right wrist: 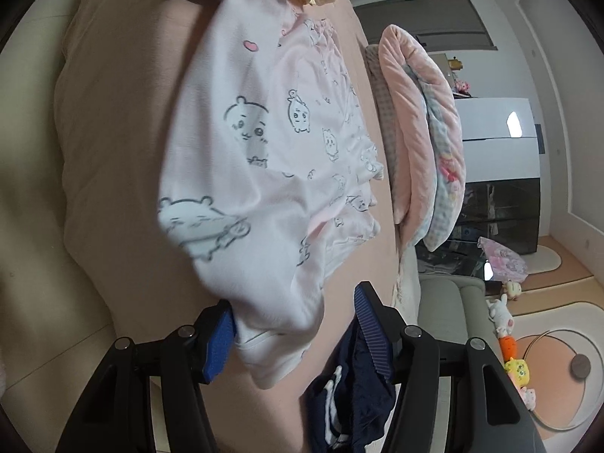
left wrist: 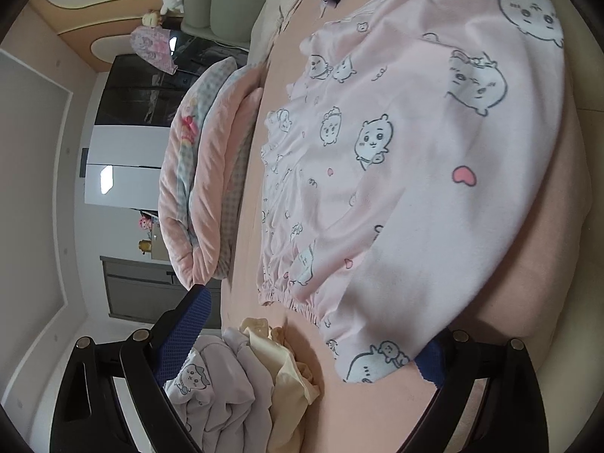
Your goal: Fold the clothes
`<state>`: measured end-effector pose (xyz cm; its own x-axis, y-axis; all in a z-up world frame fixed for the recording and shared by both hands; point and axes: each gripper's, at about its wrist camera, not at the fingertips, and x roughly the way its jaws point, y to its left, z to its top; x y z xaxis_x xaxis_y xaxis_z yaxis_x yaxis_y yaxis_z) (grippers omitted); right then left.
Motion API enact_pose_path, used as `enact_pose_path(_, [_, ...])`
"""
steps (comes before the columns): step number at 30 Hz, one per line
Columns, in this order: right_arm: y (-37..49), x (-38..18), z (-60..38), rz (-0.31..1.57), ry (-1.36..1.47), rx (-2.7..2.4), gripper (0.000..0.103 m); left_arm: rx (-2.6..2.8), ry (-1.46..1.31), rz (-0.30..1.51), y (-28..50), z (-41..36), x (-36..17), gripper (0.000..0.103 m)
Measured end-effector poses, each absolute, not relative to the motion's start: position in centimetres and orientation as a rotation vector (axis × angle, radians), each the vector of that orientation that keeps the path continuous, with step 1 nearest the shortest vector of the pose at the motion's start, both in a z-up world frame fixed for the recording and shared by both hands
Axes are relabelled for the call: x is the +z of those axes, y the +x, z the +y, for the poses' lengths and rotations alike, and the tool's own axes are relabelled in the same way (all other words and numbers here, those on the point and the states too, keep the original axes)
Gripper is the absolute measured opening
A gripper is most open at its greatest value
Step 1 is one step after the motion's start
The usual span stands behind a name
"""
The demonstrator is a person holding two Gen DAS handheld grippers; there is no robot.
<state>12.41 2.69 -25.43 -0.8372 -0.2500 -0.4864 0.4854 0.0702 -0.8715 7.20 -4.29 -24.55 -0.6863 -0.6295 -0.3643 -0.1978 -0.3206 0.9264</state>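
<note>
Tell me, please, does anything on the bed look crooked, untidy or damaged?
Nothing looks damaged. The pink printed garment lies unevenly, with one edge bunched in wrinkles. A dark navy garment sits crumpled beside it, and a small heap of pale clothes at the other end is not folded.

I am in a home bedroom. A bed (left wrist: 256, 196) with a pink sheet lies before me, and a folded pink quilt (left wrist: 204, 188) sits along its far side. Beyond it stand a wardrobe (left wrist: 124, 166) with white and dark glossy doors and a grey armchair (right wrist: 449, 302). Plush toys (right wrist: 509, 336) lie on a peach and cream rug (right wrist: 555, 343).
</note>
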Motion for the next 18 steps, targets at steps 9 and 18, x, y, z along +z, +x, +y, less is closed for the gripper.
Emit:
enact_pose_path(9, [13.4,-26.2,2.4,1.813,0.171,-1.776,0.061,-2.050,0.934,-1.714,7.4,-3.6,-24.8,0.096])
enact_pose_path(18, [11.9,-25.1,1.4,1.847,-0.008,-1.873,0.074,-2.043,0.901,-1.670,6.3,-4.5,-24.7,0.096])
